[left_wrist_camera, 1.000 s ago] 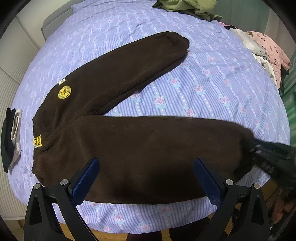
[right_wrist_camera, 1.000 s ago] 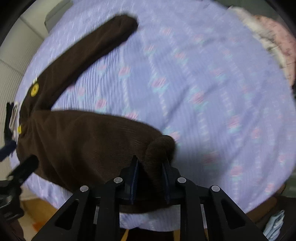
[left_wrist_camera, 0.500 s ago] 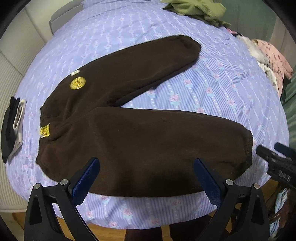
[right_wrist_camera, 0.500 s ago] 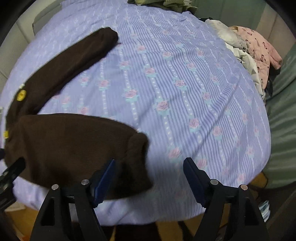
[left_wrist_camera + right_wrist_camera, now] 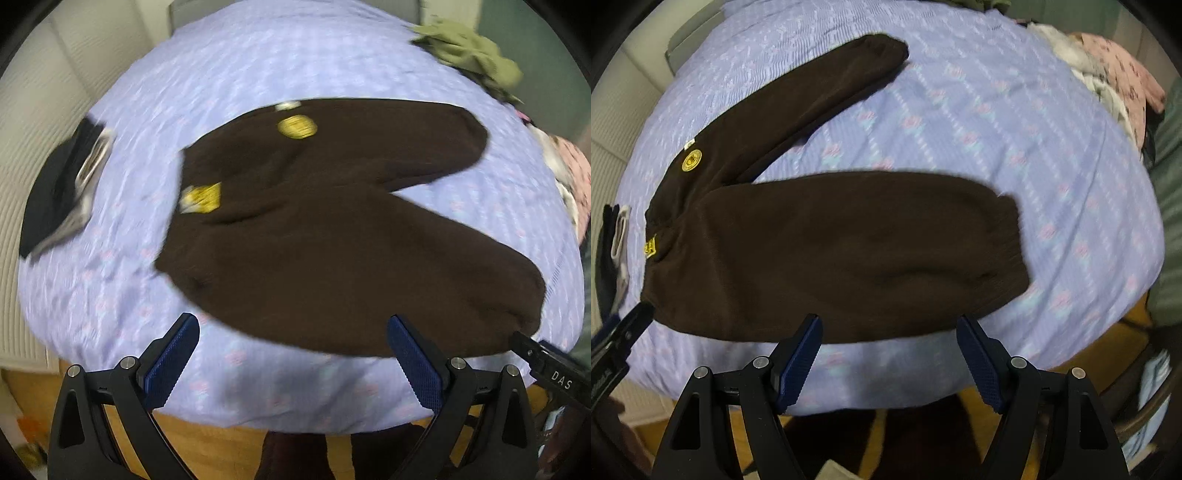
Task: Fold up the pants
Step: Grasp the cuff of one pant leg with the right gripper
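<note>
— Where are the pants (image 5: 827, 236) at this moment?

— Spread flat on the bed (image 5: 997, 122), which has a lilac sheet with small pink flowers. The waistband lies toward the bed's left edge, the two legs run out to the right in a V. The near leg runs along the bed's near edge; the far leg angles up toward the far edge.

— Any marks on them?

— A round yellow badge (image 5: 692, 161) near the top of the far leg and a yellow label (image 5: 650, 248) at the waistband (both show in the left wrist view too, though it is blurred).

— And the left tongs (image 5: 291, 365)?

— Spread wide, nothing between the blue pads; they hang above the near edge of the bed, below the waist end of the pants, not touching the cloth.

— The right tongs (image 5: 890, 360)?

— Their jaws have just been opening and stand wide apart, with nothing gripped. They hover over the near edge, just clear of the near leg, whose cuff lies flat on the sheet.

— What else lies on the bed?

— A black and white bundle (image 5: 62, 192) by the left edge, an olive garment (image 5: 472, 51) at the far right corner, and pink and white clothes (image 5: 1108, 74) along the right edge.
</note>
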A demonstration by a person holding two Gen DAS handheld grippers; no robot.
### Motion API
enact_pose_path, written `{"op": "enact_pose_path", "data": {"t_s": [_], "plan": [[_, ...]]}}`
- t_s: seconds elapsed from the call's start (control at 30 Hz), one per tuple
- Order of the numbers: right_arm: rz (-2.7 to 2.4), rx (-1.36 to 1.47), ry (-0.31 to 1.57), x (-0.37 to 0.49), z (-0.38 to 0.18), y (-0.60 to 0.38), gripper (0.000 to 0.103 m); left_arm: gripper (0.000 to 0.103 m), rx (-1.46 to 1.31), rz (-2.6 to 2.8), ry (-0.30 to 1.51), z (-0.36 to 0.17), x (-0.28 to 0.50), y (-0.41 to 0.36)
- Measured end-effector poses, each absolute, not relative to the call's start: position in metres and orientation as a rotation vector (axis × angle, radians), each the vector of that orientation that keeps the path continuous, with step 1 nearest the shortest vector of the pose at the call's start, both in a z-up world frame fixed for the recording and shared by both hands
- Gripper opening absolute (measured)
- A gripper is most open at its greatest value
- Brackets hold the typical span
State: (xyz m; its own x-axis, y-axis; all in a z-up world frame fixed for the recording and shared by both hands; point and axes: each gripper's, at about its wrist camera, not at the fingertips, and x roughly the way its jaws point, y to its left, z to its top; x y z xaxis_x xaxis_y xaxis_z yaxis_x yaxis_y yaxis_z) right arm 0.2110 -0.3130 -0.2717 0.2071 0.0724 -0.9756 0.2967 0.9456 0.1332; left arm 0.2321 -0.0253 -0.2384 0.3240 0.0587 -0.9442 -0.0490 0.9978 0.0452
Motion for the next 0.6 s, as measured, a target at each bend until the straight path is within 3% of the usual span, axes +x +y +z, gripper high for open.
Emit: {"op": "enact_pose_path", "data": {"t_s": [0.3, 0.5, 0.6], "plan": [[-0.207, 0.440, 1.413, 0.194, -0.299, -0.256, 0.075, 0.103, -0.168, 0.055, 1.322, -0.260, 0.243, 0.063], [-0.270, 0.519, 1.380, 0.192, -0.312, -0.263, 0.075, 0.102, -0.248, 0.003, 1.382, -0.286, 0.253, 0.070], [-0.309, 0.571, 1.376, 0.193, -0.326, -0.270, 0.075, 0.097, -0.220, 0.009, 1.402, -0.302, 0.261, 0.065]]}}
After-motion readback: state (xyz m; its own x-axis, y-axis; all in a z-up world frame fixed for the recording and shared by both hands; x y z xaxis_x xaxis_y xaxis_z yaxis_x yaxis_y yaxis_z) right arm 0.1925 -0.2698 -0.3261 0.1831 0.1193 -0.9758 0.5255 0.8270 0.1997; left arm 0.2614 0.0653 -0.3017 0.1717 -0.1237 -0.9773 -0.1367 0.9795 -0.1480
